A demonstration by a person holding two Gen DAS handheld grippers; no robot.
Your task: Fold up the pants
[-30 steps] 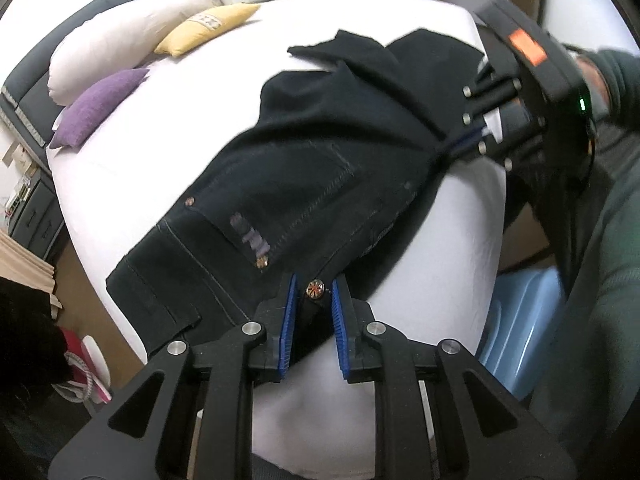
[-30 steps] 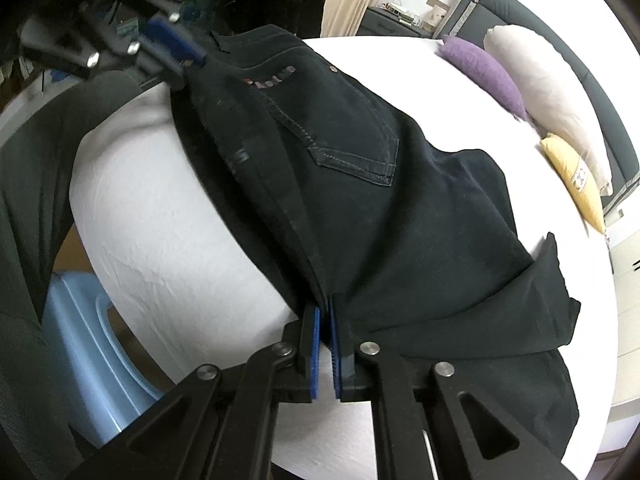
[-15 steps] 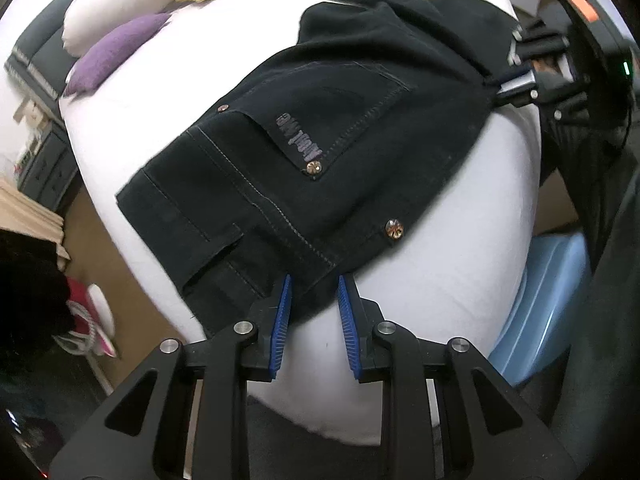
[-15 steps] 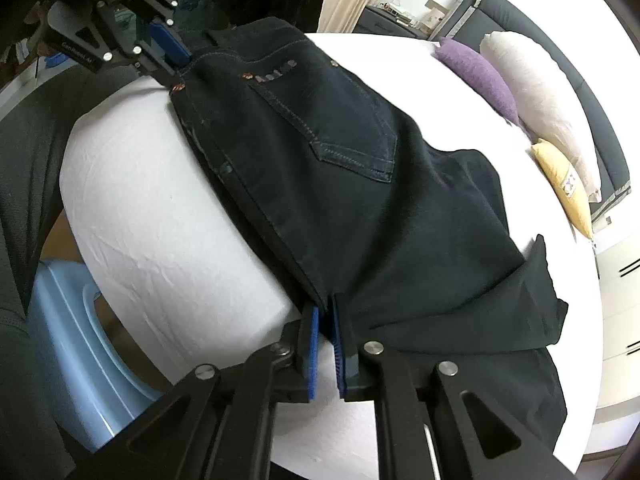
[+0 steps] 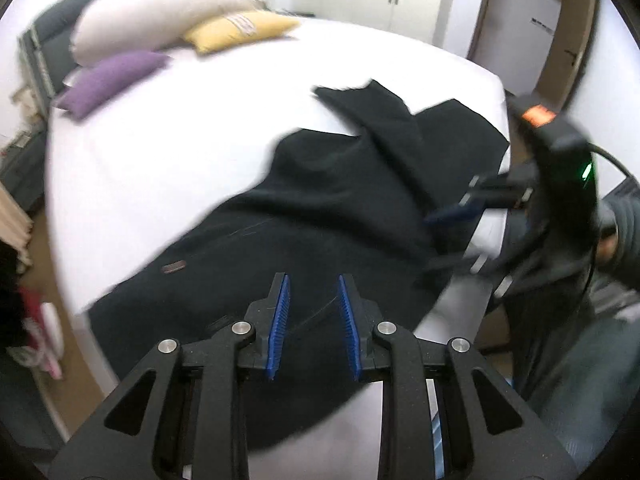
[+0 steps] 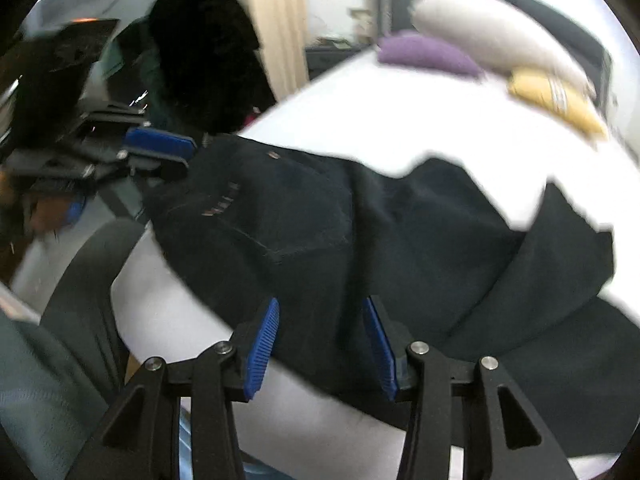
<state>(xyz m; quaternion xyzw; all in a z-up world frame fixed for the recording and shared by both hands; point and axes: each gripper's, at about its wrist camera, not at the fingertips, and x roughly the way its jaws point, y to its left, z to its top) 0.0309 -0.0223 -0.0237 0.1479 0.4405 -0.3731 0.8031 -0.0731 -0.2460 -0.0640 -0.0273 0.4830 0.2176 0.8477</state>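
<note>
While black pants (image 5: pixel 344 216) lie folded lengthwise along near edge of bed (image 5: pixel 180 152), left gripper (image 5: pixel 313 322) hovers narrowly parted, gripping nothing; right gripper (image 6: pixel 320 338) jaws opening, cloth released, likely for regrasp.

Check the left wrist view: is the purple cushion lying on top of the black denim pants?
No. The purple cushion lies near the headboard on the white bed, well apart from the black denim pants.
</note>
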